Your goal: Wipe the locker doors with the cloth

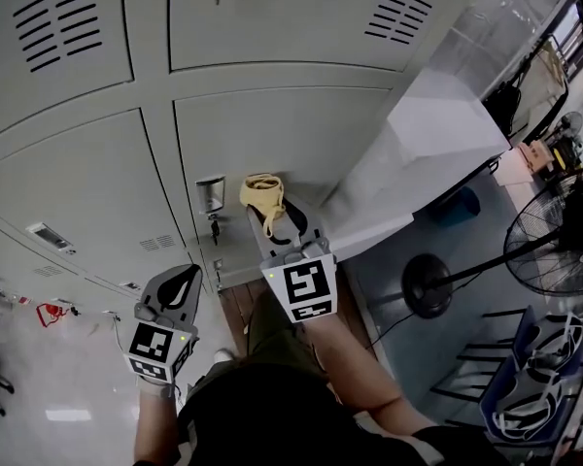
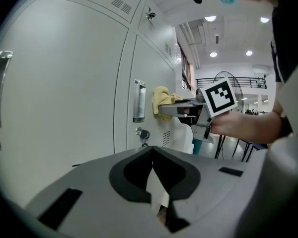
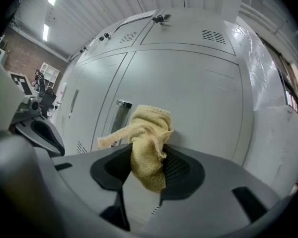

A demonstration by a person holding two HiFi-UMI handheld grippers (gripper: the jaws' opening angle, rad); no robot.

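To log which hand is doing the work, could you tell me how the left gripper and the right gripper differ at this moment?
The right gripper is shut on the yellow cloth; the left gripper is shut on nothing. The right gripper reaches up to the locker door, beside its handle, while the left gripper hangs lower, back from the lockers. Both point toward the lockers.

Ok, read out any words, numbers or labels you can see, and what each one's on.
No readable text in any view.
Small plate on a locker door: too small and blurred to read.
Marker cube on the left gripper: a black-and-white square pattern, no letters.
Marker cube on the right gripper: the same kind of pattern, no letters.
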